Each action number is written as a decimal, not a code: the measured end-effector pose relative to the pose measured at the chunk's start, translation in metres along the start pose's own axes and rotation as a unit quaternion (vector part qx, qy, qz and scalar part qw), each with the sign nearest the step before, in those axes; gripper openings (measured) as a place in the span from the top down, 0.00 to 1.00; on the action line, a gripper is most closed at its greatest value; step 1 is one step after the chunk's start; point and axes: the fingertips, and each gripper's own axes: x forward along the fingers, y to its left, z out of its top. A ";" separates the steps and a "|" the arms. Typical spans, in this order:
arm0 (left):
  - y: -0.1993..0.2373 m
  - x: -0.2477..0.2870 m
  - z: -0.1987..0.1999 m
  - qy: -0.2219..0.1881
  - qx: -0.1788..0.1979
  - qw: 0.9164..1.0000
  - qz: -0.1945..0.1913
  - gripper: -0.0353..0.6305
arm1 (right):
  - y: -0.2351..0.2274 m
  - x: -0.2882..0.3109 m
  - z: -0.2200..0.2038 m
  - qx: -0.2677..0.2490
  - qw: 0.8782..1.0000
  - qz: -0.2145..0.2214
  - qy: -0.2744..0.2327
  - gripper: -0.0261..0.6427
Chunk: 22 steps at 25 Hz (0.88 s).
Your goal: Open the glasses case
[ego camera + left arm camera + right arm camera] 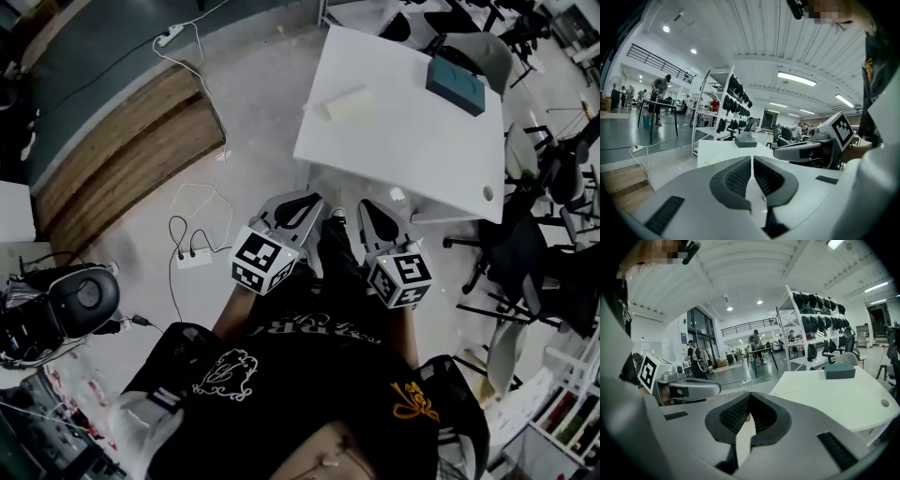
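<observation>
A teal glasses case [456, 82] lies shut near the far right corner of a white table [412, 141]. It shows small in the left gripper view [746, 140] and in the right gripper view [839, 371]. Both grippers hover over the floor short of the table's near edge, side by side and pointing toward it. My left gripper [302, 202] is shut with nothing between its dark ribbed pads [740, 176]. My right gripper [371, 210] is shut and empty too, its pads [733, 414] meeting at the tips. The case is well beyond both.
A pale oblong object [342, 101] lies on the table's left part. Office chairs [534, 234] crowd the right side. A wooden platform [122, 150] and a power strip with cables [194, 258] are on the floor at left. A shelving rack [733, 101] stands behind the table.
</observation>
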 end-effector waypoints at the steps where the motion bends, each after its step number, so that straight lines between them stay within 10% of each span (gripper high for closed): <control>1: 0.002 0.005 0.002 0.001 0.001 1.000 0.002 0.90 | -0.005 0.003 0.003 0.001 1.000 0.001 -0.002 0.94; 22: 0.110 0.164 0.043 0.028 -0.027 0.994 0.100 0.90 | -0.174 0.154 0.080 -0.006 0.998 0.058 0.005 0.94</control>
